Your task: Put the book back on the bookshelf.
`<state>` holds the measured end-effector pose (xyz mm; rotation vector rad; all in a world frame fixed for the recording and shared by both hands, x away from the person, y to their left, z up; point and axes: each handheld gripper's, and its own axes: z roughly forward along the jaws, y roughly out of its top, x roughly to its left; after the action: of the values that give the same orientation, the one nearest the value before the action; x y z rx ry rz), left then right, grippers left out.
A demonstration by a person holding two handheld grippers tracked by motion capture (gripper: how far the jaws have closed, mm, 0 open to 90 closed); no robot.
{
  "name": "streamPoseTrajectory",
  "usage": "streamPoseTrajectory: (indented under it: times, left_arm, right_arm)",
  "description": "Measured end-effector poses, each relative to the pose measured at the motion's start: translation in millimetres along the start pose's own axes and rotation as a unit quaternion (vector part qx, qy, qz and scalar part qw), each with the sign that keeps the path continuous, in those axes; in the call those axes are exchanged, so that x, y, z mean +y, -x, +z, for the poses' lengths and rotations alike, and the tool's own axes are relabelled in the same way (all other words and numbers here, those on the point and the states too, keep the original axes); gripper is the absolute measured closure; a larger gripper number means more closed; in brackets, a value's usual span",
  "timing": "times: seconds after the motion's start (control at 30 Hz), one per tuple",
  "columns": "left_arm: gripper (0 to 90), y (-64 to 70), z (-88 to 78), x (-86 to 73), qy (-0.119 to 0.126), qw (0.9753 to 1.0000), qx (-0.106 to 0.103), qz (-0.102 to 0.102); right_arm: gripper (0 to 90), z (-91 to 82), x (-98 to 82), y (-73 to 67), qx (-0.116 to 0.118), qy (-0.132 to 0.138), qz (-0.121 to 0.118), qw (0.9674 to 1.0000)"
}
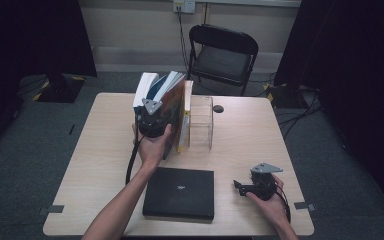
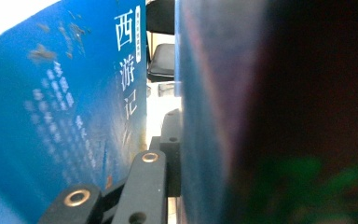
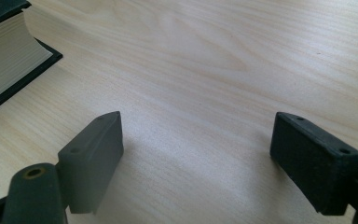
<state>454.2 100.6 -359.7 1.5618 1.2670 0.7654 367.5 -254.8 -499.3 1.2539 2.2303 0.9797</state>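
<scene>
Several books stand upright in a row at the middle of the table. A blue book (image 1: 150,87) (image 2: 65,116) with white characters leans at the left of the row. Beside it stands a dark book (image 1: 176,107) (image 2: 270,112) with a reddish cover. My left gripper (image 1: 156,105) is shut on this dark book. One of its fingers (image 2: 170,140) is wedged between the blue book and the dark one, and the other finger is hidden behind the dark book. My right gripper (image 1: 239,186) (image 3: 196,149) rests open on the table at the front right, holding nothing.
A yellow-and-white book (image 1: 186,117) stands between the dark book and a clear plastic holder (image 1: 201,122). A thick black book (image 1: 180,192) (image 3: 4,56) lies flat at the front edge, left of my right gripper. A folding chair (image 1: 222,55) stands beyond the wooden table (image 1: 105,150).
</scene>
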Motion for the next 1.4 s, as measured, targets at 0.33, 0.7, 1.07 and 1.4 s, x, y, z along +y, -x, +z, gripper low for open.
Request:
streamPoseTrajectory:
  times: [0.33,0.7,1.07,1.4]
  left_arm:
    - [74.7,3.8,13.6,-12.7,0.011,0.9999,0.013,0.001]
    - [74.6,10.8,16.4,-32.2,0.024,0.9993,0.018,0.024]
    - [70.0,8.3,4.7,-37.4,0.028,0.9994,-0.004,0.021]
    - [61.0,4.5,-13.0,-31.4,0.028,0.9985,-0.038,0.029]
  right_arm:
    - [17.0,0.1,0.1,-0.1,0.001,0.000,-0.001,1.0000]
    - [17.0,0.8,0.8,-0.3,0.005,0.000,-0.004,1.0000]
    - [17.0,0.9,0.8,-0.9,0.003,0.000,-0.004,1.0000]
    - [17.0,0.9,0.8,-1.5,0.003,0.000,-0.003,1.0000]
